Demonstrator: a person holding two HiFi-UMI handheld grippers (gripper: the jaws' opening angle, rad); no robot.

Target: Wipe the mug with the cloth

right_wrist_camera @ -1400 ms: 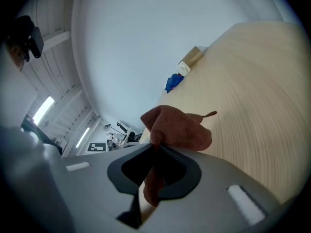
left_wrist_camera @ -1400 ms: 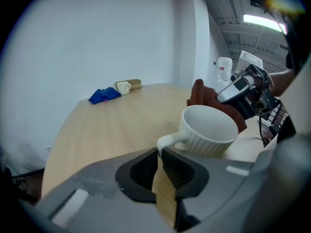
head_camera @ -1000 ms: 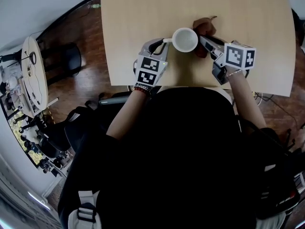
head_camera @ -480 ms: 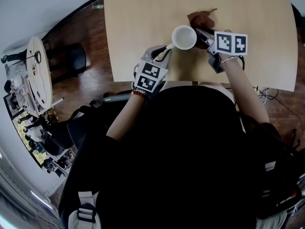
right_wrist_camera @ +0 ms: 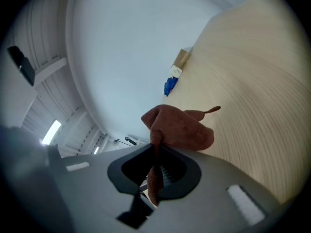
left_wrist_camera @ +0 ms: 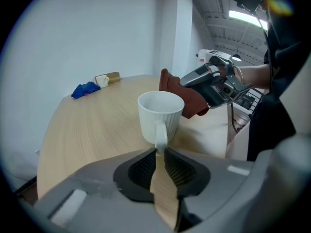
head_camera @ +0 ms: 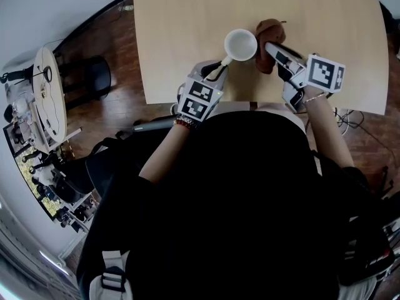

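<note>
- Near the front edge of the table (head_camera: 187,30), I have the white mug (head_camera: 240,45) upright, its mouth open to the head view.
- My left gripper (head_camera: 219,67) has its jaws closed on the lower end of the mug's handle. The left gripper view shows them pinched there, which steadies the mug.
- My right gripper (head_camera: 270,47) is clamped on the brown cloth (head_camera: 269,33). The right gripper view shows a fold caught between the jaws, with the rest bunched out in front.
- The cloth sits just beside the mug, on the wall away from the handle. I cannot tell whether it touches.
- I judge I am in the wiping step, working the outside wall.
- Next I would press the bunched cloth against the mug and sweep it around or up the wall. The left grip must stay firm so the mug does not twist or tip.
</note>
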